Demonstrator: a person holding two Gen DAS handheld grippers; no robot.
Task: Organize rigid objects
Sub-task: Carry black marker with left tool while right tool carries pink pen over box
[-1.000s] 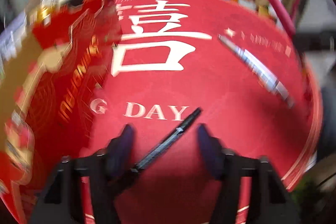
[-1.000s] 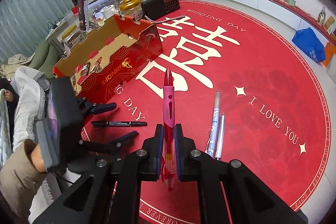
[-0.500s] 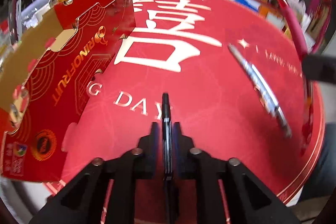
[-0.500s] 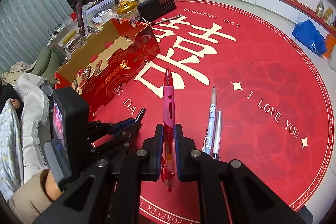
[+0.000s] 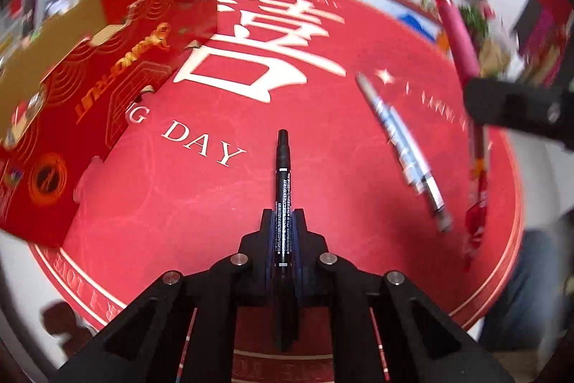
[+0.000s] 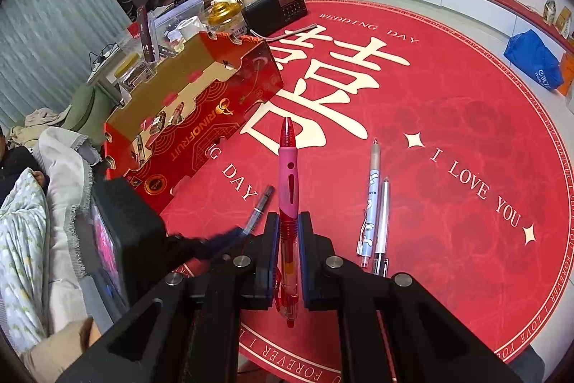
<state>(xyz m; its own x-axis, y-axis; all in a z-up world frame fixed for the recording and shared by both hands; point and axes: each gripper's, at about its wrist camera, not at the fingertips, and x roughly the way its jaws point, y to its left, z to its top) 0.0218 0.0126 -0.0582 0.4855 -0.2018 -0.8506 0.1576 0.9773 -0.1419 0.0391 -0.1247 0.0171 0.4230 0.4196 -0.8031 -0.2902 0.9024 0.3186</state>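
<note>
Two pens gripped, two left on the mat

Your left gripper (image 5: 283, 221) has its fingers clamped on the black marker (image 5: 282, 182), beside the red box (image 6: 193, 117); your right gripper (image 6: 288, 228) pinches the pink pen (image 6: 288, 174); to its right, a blue pen (image 6: 369, 200) and silver pen (image 6: 382, 221) lie touching on the red mat (image 6: 448, 117).

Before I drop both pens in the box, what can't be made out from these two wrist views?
- Inside of the red box: right wrist view, its near wall hides the floor; left wrist view, blurred and cut by the edge.
- Black marker rear end: left wrist view, hidden inside the left gripper.
- Left gripper: right wrist view, motion-blurred.
- Two pens on the mat: print too small.
</note>
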